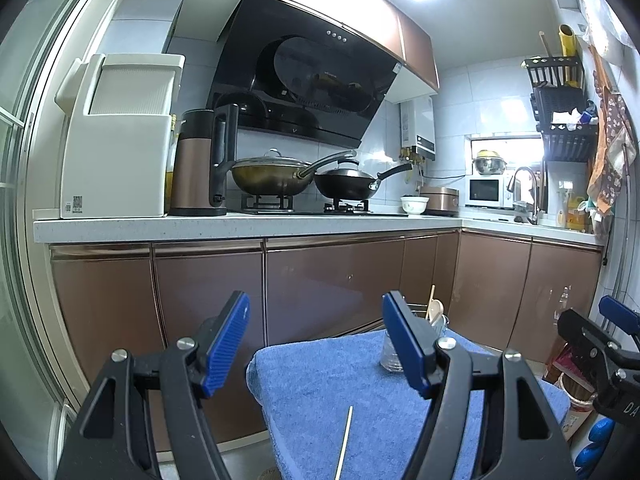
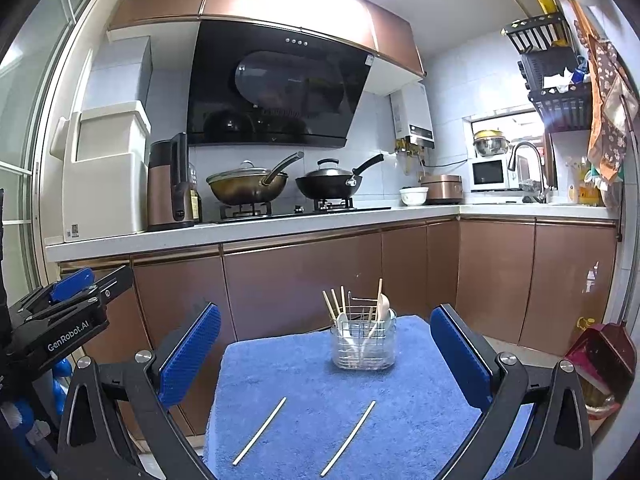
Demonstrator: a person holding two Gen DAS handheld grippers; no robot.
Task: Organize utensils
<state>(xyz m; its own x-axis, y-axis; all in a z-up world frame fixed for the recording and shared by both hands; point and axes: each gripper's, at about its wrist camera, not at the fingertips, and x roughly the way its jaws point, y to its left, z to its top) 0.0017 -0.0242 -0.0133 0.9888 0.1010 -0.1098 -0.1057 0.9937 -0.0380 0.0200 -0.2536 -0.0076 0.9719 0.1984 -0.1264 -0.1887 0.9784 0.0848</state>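
1. The wire utensil holder (image 2: 363,340) stands at the far end of the blue towel (image 2: 304,392) and already carries several chopsticks and pale spoons (image 2: 383,307), so I judge much of the sorting done.
2. Two loose chopsticks, the left chopstick (image 2: 260,430) and the right chopstick (image 2: 348,437), lie flat on the near half, well apart from the holder; they look like what remains.
3. The left gripper (image 1: 316,344) hangs wide and empty.
4. The right gripper (image 2: 325,356) is likewise spread wide, holding nothing.
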